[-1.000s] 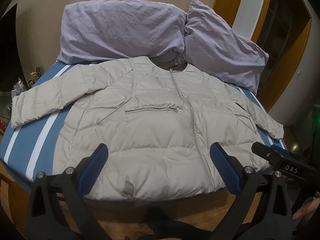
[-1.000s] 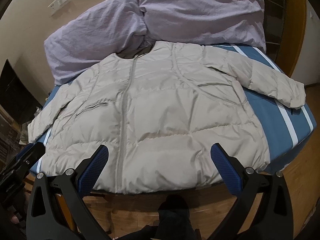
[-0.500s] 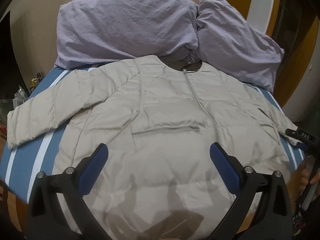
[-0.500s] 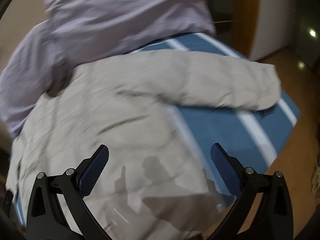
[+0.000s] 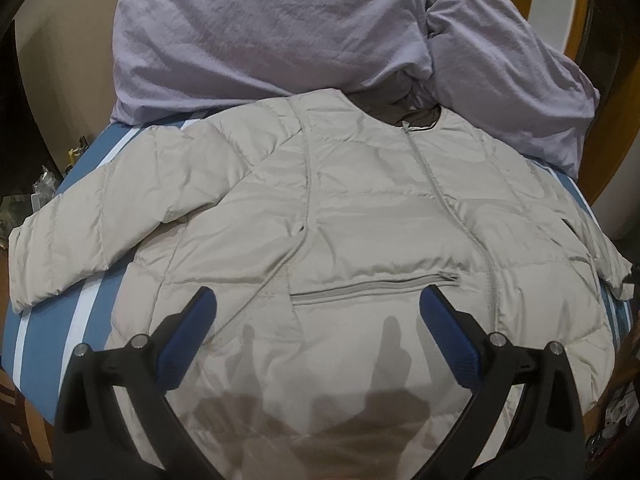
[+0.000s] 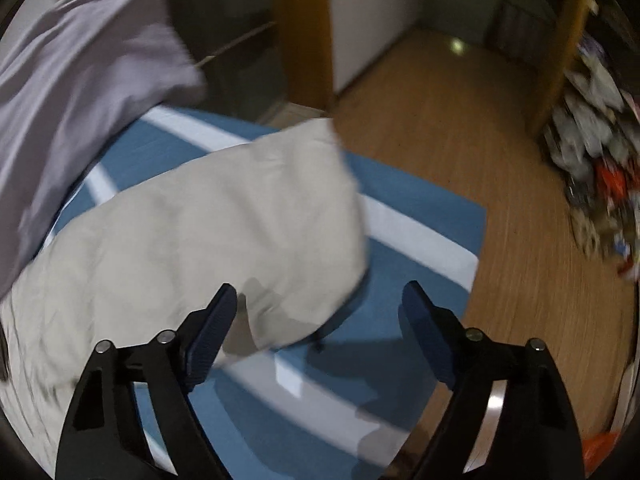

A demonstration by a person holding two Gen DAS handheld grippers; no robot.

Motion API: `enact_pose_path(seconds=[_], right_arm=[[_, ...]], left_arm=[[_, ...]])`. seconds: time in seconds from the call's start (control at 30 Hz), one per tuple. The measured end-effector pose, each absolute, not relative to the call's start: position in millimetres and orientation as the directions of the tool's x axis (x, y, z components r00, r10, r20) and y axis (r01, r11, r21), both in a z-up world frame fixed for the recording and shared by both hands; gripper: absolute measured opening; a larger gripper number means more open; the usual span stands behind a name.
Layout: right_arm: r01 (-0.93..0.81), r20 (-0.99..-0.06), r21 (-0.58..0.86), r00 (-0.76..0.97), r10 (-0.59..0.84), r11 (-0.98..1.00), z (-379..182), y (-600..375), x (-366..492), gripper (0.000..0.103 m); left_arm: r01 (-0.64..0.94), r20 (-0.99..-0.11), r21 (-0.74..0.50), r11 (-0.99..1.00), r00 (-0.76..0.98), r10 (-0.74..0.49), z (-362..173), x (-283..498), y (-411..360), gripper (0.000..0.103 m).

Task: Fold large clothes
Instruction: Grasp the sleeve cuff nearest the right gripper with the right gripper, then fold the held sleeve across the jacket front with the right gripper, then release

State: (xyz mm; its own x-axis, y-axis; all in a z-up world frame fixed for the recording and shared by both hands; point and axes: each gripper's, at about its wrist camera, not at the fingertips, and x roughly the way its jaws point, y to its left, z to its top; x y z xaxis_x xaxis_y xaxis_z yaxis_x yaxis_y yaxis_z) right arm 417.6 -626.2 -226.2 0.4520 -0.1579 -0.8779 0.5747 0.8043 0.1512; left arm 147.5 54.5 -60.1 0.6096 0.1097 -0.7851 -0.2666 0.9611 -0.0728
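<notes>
One big bed [image 5: 44, 344] with a blue cover and white stripes fills the space under both grippers. Two purple pillows [image 5: 264, 32] lie far ahead of the left jaws, at the top end of the bed, and they touch each other. A puffy cream jacket [image 5: 360, 216] is spread flat on the bed, front side up and zipped shut, with its neck right against the pillows. The bottom part of the jacket lies under the left gripper [image 5: 318, 310] and between its jaws. Those jaws are spread wide and hold nothing, and the blue pads [image 5: 190, 336] hang above the cloth. The long zip [image 5: 456, 216] runs just past the right-hand jaw, and a small pocket zip [image 5: 374, 286] sits just ahead of the gap between the two jaws. One sleeve [image 5: 76, 232] goes out far past the left-hand jaw and lies across the stripes. The other sleeve [image 6: 224, 232] shows in the blurry right wrist view, and its end lies just ahead of the right gripper [image 6: 320, 312], more toward the left-hand jaw. The right jaws have just been closing a bit, but they are apart with nothing pinched, and only the tip of the sleeve and blue cover sit between them. A wood floor [image 6: 460, 128] is beyond the right-hand jaw.
</notes>
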Motion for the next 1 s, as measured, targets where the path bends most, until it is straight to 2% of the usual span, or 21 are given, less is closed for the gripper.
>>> enact_pose_path(seconds=[0.2, 0.23, 0.27, 0.37, 0.5, 0.6, 0.77, 1.0], right_arm=[[0.617, -0.889, 0.271, 0.454, -0.054, 0.739, -244, -650, 412, 0.065], [0.619, -0.883, 0.285, 0.467, -0.051, 0.732, -244, -651, 410, 0.059], [0.609, -0.877, 0.298, 0.479, -0.041, 0.735, -243, -651, 408, 0.044], [0.574, -0.867, 0.317, 0.498, -0.014, 0.755, -237, -642, 413, 0.022], [0.504, -0.837, 0.240, 0.541, -0.086, 0.830, -204, -617, 423, 0.018], [0.427, -0.794, 0.237, 0.602, -0.079, 0.873, -177, -596, 435, 0.018], [0.197, -0.728, 0.288, 0.681, 0.081, 0.937, -134, -521, 456, 0.017], [-0.156, -0.699, 0.280, 0.643, 0.313, 0.947, -111, -374, 465, 0.017]], left_arm=[[-0.276, -0.793, -0.070, 0.959, 0.599, 0.115, -63, 154, 62, 0.101], [-0.277, -0.794, -0.070, 0.958, 0.597, 0.115, -63, 155, 62, 0.101], [-0.278, -0.795, -0.070, 0.958, 0.596, 0.115, -63, 156, 63, 0.101], [-0.283, -0.798, -0.071, 0.957, 0.592, 0.115, -63, 157, 64, 0.101], [-0.291, -0.797, -0.073, 0.954, 0.592, 0.120, -61, 158, 65, 0.101], [-0.305, -0.795, -0.074, 0.950, 0.593, 0.128, -59, 156, 68, 0.101], [-0.345, -0.794, -0.081, 0.935, 0.589, 0.149, -57, 150, 78, 0.101], [-0.411, -0.795, -0.099, 0.906, 0.581, 0.176, -56, 135, 97, 0.101]])
